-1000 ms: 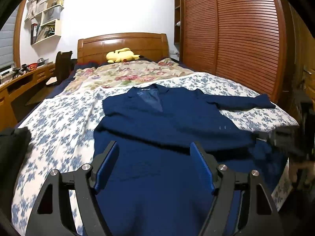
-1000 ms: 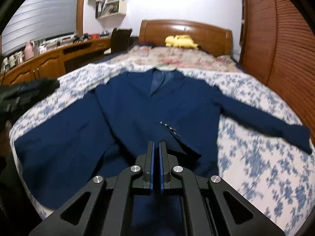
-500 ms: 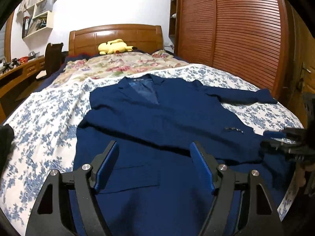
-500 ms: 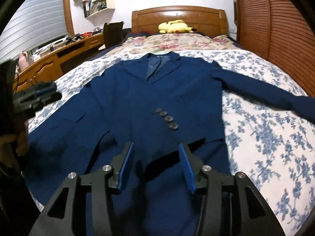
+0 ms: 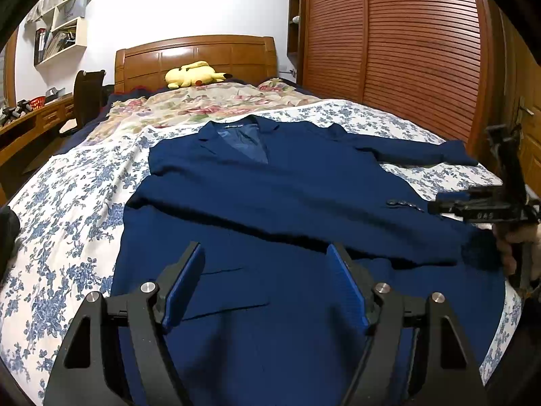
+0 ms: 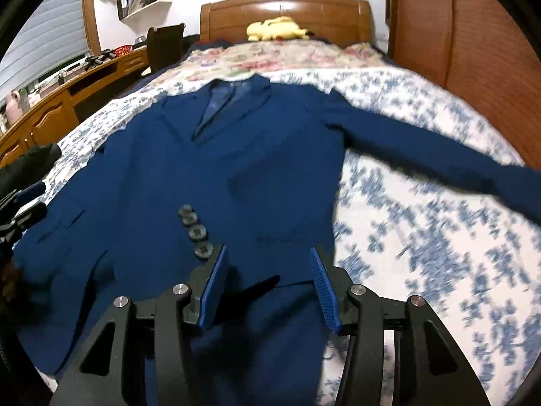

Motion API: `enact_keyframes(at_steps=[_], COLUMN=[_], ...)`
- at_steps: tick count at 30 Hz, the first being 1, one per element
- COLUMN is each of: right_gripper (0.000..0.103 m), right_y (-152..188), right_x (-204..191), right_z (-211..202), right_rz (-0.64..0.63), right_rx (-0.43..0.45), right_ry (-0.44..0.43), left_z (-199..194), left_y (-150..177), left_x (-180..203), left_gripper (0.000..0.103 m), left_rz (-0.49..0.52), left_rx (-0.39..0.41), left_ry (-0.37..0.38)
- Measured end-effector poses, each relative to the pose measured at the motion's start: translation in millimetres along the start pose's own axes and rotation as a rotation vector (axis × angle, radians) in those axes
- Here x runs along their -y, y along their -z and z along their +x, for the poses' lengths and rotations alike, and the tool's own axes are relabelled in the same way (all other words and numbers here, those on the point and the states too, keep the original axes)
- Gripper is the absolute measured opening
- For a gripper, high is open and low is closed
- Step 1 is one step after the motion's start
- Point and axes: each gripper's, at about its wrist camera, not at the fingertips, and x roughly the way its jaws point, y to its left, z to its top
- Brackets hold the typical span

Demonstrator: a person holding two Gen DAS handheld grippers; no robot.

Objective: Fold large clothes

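A navy blue jacket (image 5: 287, 186) (image 6: 219, 169) lies face up on the bed, collar toward the headboard. One sleeve is folded across its front, and the cuff buttons (image 6: 196, 230) (image 5: 402, 204) show. The other sleeve (image 6: 422, 159) stretches out to the right over the sheet. My left gripper (image 5: 264, 248) hovers open above the jacket's lower left part, nothing between its pads. My right gripper (image 6: 267, 250) is open just above the front hem, its left finger beside the cuff buttons. Each gripper shows at the edge of the other's view: the right gripper (image 5: 439, 204) and the left gripper (image 6: 30, 199).
The bed has a blue-flowered sheet (image 5: 67, 237) and a floral quilt (image 5: 209, 101) near the wooden headboard (image 5: 196, 54), with a yellow plush toy (image 5: 192, 74). A slatted wardrobe (image 5: 405, 50) stands on the right. A desk (image 6: 50, 108) and chair (image 5: 88, 98) stand on the left.
The right gripper went from shut to open and moved in over the jacket's front, near the cuff buttons. The left gripper sank slightly toward the jacket, still open.
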Motion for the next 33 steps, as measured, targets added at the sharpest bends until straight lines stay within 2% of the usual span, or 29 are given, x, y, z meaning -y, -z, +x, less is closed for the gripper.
enact_keyframes(at_steps=[3,7,8,10,12,15,17,23,29,31,33], right_gripper=[0.051,0.050,0.042,0.035,0.022,0.010,0.006,0.005,0.006,0.015,0.036], right_y=[4.2,6.2,6.5,9.4,10.9,13.5,15.4,14.8,25.0,23.2,21.7], right_x=[-3.7,-15.8,-19.2,-26.3,-33.6,-34.8,-29.0,-21.1,-32.1,-32.8,-29.8], right_z=[11.5,14.9,13.4,12.7,12.8,10.9,5.5,-25.8,-17.7,-19.8,-24.3], right_rz=[-0.003,-0.041,-0.052,-0.080,-0.103,-0.117,-0.112,-0.074,-0.112,-0.111,-0.088], right_rx=[-0.030,-0.030,-0.028,-0.026,-0.030,-0.018,0.006,0.147,0.109,0.109,0.111], right_ry=[-0.030,-0.029,-0.033,-0.038,-0.043,-0.044,-0.048,0.057,0.094,0.099,0.110], left_z=[2.4,5.1,5.2,4.9,4.5,4.0,4.4,5.5,6.0,6.1,6.3], left_y=[1.2,2.6,2.7,3.2,3.4,4.2,4.5,5.3,6.1,6.0,6.9], left_x=[-0.3,0.6,1.0,1.7,0.5,-0.7,-1.3,-0.4,-0.1,0.0,-0.6], left_gripper=[0.075,0.075,0.075,0.075,0.075,0.075,0.075,0.075,0.075,0.075,0.075], left_rz=[-0.002,0.003,0.006,0.009,0.009,0.005,0.004,0.016,0.021,0.021,0.020], left_rx=[-0.008,-0.017,-0.016,-0.013,-0.010,-0.009,-0.010,-0.011,-0.012,-0.013,-0.014], left_ry=[-0.003,-0.013,-0.016,-0.023,-0.026,-0.029,-0.030,-0.036,-0.039,-0.039,-0.039])
